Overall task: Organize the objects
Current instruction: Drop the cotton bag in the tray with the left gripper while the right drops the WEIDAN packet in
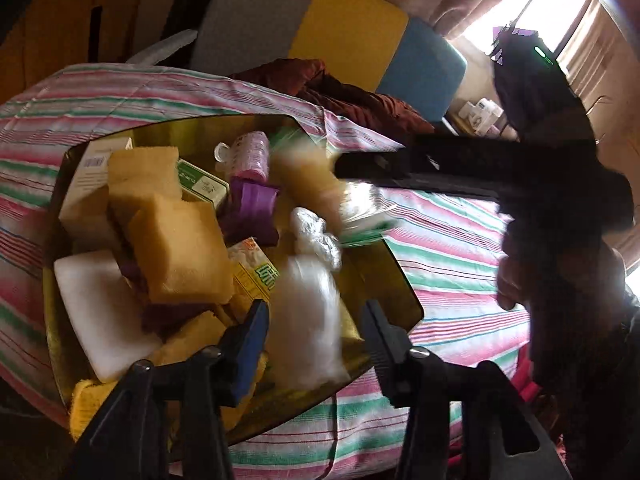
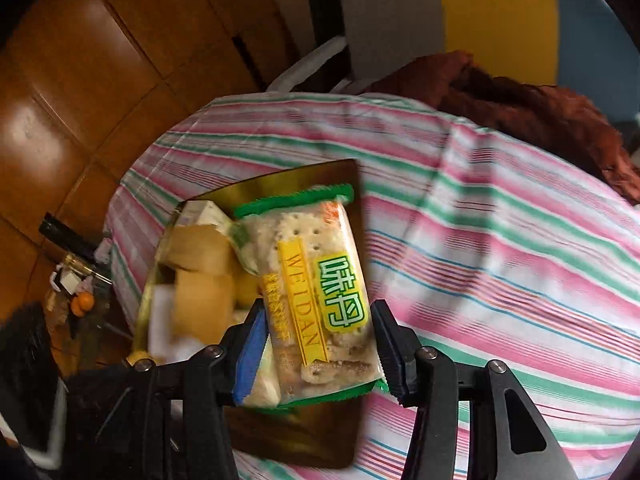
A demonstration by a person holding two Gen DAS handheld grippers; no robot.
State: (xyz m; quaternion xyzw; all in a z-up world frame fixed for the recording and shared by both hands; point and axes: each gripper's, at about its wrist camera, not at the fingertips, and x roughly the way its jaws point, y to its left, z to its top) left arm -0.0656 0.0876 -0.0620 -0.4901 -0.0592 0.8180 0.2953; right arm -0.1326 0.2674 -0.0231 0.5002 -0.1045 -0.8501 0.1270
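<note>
A gold tray (image 1: 400,296) on a striped bedspread holds yellow sponges (image 1: 180,248), a white foam block (image 1: 104,312), small boxes and purple rolls. My left gripper (image 1: 316,332) is open, with a blurred clear plastic packet (image 1: 306,320) between its fingers above the tray. My right gripper (image 2: 320,332) is shut on a green-edged cracker packet (image 2: 316,280) and holds it above the tray (image 2: 280,176). In the left wrist view the right gripper (image 1: 360,176) reaches in from the right with that packet (image 1: 368,220), blurred.
The striped bedspread (image 2: 500,240) spreads to the right of the tray. A dark red cloth (image 1: 360,96) lies behind it. Grey, yellow and blue cushions (image 1: 348,32) stand at the back. A wooden floor with small items (image 2: 76,280) is at the left.
</note>
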